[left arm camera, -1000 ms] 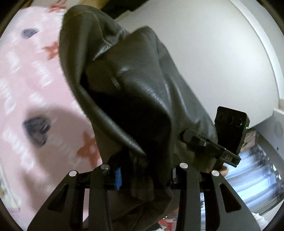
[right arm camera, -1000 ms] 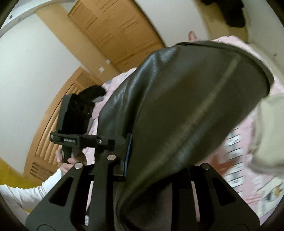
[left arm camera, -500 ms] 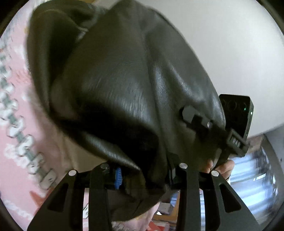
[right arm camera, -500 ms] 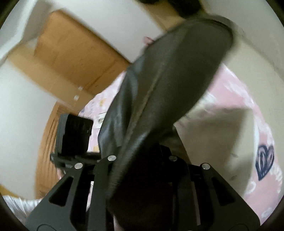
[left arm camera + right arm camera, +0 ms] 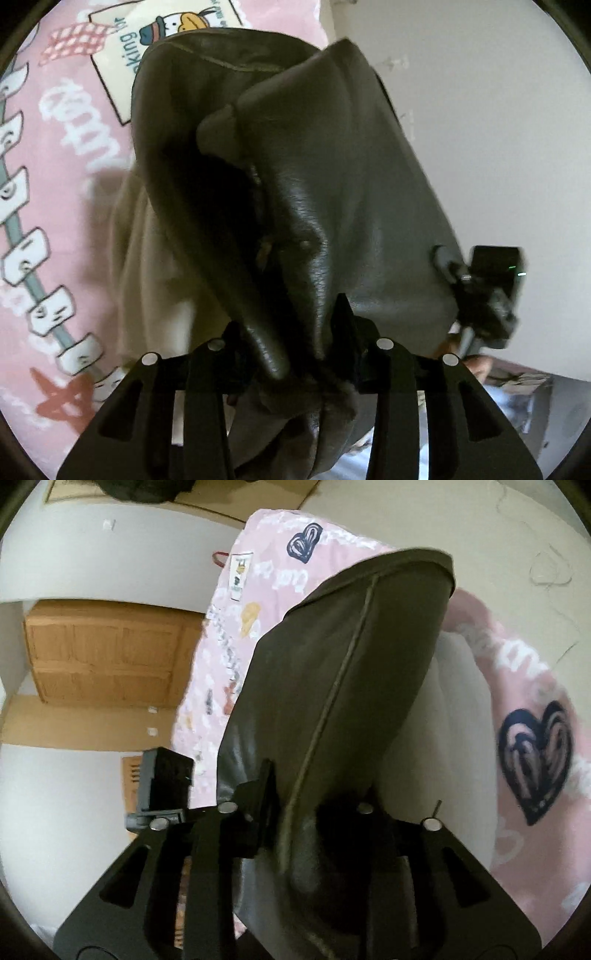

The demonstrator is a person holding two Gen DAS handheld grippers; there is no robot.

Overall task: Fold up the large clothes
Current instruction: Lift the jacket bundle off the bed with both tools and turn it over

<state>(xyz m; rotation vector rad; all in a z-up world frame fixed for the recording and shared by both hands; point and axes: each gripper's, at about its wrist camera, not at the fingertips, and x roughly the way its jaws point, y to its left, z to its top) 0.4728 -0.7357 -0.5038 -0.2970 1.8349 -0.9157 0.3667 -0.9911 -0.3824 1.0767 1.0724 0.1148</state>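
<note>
- Hanging between both tools, the dark leather garment is held up over the pink printed bedcover, with its far hem toward the bed and a pale cloth lying under it.
- The left tool is clenched on a bunched fold of the leather.
- The right tool has the leather between its fingers too; its jaws have just been opening, so whether it presses the leather now cannot be told.
- If that side lets go too early, the heavy, smooth leather may slide out and drop in a heap, and the fold would be crooked.
- The thick bunch in the left tool could also pull free under the weight.
- The bed stands beside a plain white wall; the right wrist view shows a wooden door beyond.
</note>
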